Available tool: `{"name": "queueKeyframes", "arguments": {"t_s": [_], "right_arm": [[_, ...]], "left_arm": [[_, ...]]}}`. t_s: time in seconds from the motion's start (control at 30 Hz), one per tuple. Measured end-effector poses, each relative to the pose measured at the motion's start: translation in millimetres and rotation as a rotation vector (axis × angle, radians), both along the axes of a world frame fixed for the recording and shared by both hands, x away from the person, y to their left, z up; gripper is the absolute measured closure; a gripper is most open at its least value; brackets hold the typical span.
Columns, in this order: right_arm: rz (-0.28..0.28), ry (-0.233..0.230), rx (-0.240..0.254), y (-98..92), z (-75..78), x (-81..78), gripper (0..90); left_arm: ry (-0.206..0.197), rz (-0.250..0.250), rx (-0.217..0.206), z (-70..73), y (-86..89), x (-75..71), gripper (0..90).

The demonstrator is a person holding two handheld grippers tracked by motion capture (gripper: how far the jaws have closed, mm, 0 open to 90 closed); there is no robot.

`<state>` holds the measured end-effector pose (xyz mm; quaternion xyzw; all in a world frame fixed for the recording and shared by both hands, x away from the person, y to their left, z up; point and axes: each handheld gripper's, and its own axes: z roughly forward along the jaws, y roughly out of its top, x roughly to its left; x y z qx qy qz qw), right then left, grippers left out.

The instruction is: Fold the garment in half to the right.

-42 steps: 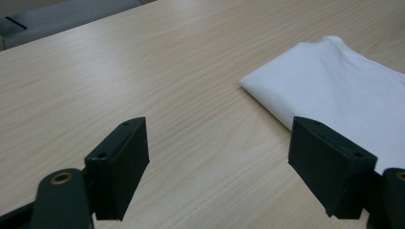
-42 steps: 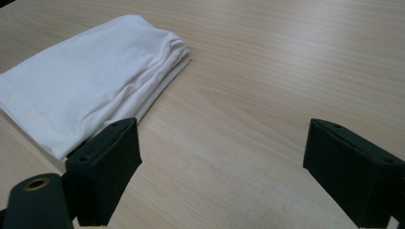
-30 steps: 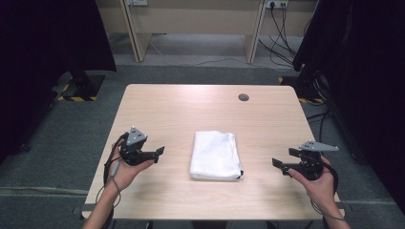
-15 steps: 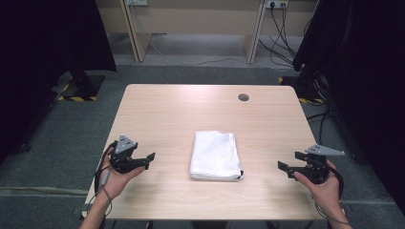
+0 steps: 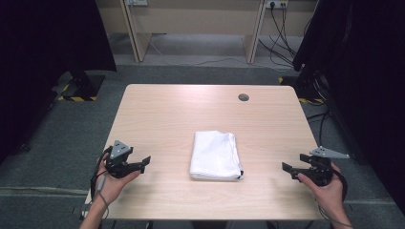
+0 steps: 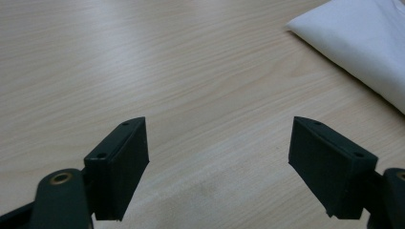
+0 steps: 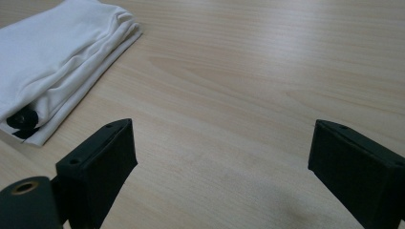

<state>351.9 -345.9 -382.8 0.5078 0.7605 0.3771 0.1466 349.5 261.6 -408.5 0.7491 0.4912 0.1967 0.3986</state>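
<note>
A folded white cloth (image 5: 214, 155) lies in the middle of the wooden table (image 5: 200, 109), with a small black mark at its near right corner. My left gripper (image 5: 142, 162) hovers near the table's left edge, open, its jaws pointing toward the cloth with nothing between them. My right gripper (image 5: 292, 168) sits near the right edge, open and empty, also facing the cloth. In the left gripper view the cloth (image 6: 363, 43) lies at the upper right, beyond the open gripper (image 6: 219, 171). In the right gripper view the cloth (image 7: 52, 62) fills the upper left, apart from the gripper (image 7: 222, 171).
A small dark round grommet (image 5: 243, 97) is set in the table's far right part. Grey carpet surrounds the table. Black curtains hang at both sides, and desk legs with cables stand beyond the far edge.
Both grippers have drawn back toward the near edge and outward from the cloth; the left one moved most, down and to the left. The cloth has not moved.
</note>
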Motion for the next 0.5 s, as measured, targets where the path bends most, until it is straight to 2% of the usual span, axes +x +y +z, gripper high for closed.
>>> {"name": "queueKeyframes", "arguments": {"t_s": [0.5], "right_arm": [[-0.032,0.012,-0.009,-10.1,-8.4,-2.9,8.8]], "left_arm": [[0.006,0.023,0.001,-9.7,2.7,-1.0,20.6]]}}
